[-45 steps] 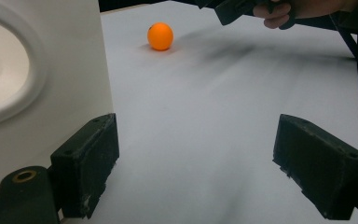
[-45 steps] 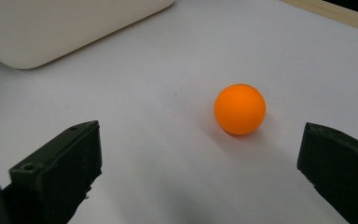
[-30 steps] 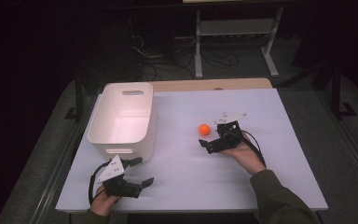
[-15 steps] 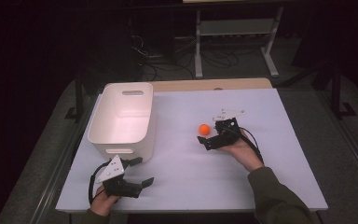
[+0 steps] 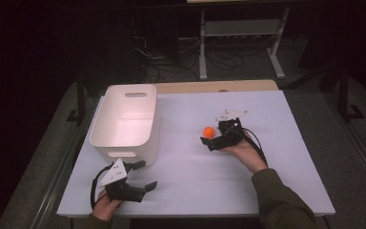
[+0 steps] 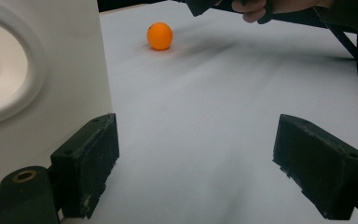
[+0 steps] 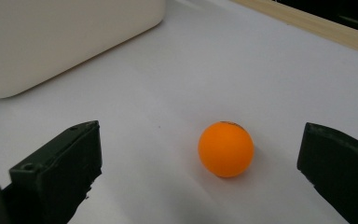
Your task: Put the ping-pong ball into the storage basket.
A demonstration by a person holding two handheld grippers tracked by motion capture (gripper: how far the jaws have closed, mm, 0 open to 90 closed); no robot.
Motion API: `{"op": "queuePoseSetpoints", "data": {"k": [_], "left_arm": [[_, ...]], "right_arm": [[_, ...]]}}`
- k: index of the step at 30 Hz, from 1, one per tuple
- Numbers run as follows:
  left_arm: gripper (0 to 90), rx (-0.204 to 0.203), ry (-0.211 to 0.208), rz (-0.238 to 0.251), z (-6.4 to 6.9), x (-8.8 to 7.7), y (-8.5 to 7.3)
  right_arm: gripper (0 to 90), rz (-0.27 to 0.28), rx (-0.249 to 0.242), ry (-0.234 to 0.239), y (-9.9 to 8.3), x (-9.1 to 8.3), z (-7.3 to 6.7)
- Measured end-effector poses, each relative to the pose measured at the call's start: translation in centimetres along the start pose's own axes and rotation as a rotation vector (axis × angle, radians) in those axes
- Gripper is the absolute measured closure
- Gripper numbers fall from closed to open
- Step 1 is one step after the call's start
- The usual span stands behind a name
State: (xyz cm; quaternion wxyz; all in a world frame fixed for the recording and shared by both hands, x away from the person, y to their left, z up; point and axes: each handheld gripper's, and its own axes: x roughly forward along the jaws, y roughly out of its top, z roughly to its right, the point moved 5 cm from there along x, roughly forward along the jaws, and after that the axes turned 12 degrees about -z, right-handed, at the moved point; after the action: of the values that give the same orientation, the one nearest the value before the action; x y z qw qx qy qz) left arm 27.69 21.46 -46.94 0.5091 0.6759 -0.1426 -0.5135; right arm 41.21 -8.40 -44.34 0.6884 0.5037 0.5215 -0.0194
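One orange ball (image 5: 209, 132) sat on the table (image 5: 267, 181), a small unreadable dark mark on top, just ahead of the wide-open, empty right gripper (image 5: 217, 136). One white bin (image 5: 124, 121). Left gripper (image 5: 140, 176) gaped wide too, empty.

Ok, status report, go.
Right gripper open, jaws either side of orange ball, not touching. Left gripper open, beside white bin. Nothing in the way.

High view overhead facing forward and down on the bench (image 5: 286, 143), gripper views low, close, sharing orange ball (image 5: 209, 132) and white bin (image 5: 124, 121).
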Motion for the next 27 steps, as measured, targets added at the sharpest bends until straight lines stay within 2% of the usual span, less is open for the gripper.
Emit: {"op": "queuePoseSetpoints", "data": {"k": [27], "left_arm": [[14.1,-0.004,-0.002,0.003,0.0,0.0,0.0]], "right_arm": [[0.0,0.008,0.007,-0.02,1.7,0.9,0.8]]}}
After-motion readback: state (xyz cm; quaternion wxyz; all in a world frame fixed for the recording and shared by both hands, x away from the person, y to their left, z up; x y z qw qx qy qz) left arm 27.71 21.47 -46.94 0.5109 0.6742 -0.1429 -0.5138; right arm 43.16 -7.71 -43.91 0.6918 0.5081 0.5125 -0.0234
